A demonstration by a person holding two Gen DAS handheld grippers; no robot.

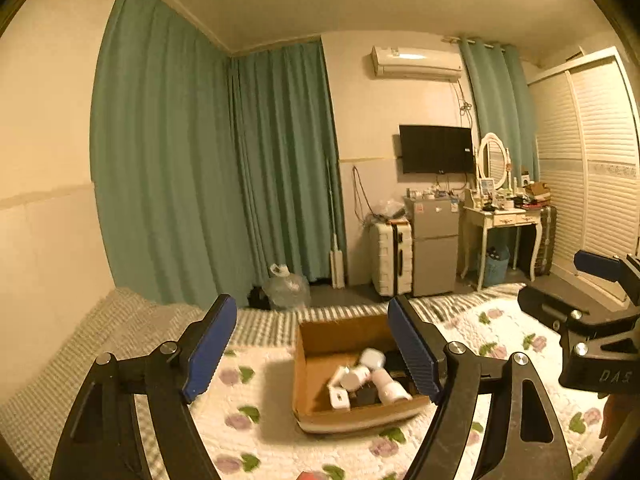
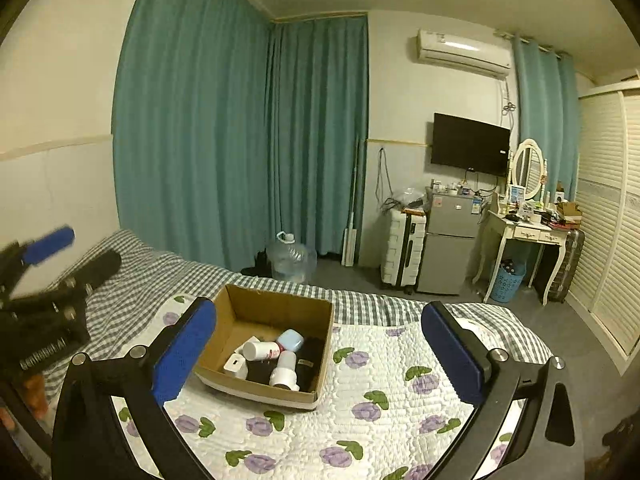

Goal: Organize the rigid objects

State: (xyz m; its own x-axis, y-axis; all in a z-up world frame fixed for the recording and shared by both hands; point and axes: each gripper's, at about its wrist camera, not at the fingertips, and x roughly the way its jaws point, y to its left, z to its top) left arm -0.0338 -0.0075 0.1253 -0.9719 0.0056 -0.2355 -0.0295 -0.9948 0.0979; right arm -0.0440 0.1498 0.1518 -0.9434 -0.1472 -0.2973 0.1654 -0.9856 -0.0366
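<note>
On the bed's floral quilt sits an open cardboard box, and both grippers hang above the quilt with nothing between their blue pads. The left gripper has its fingers spread wide, released, framing the box without touching it. The right gripper is likewise spread wide and empty, its fingers clear of the cardboard. Inside the box lie a white bottle with a red-printed label, too small to read, a pale blue case, a white charger plug, a second white bottle and something black beneath them. Readable writing is scarce: in the left wrist view, the letters "DAS" appear on the other gripper's black body. Across the room stand a small grey fridge carrying stickers, illegible, and a white desk with an oval mirror.
</note>
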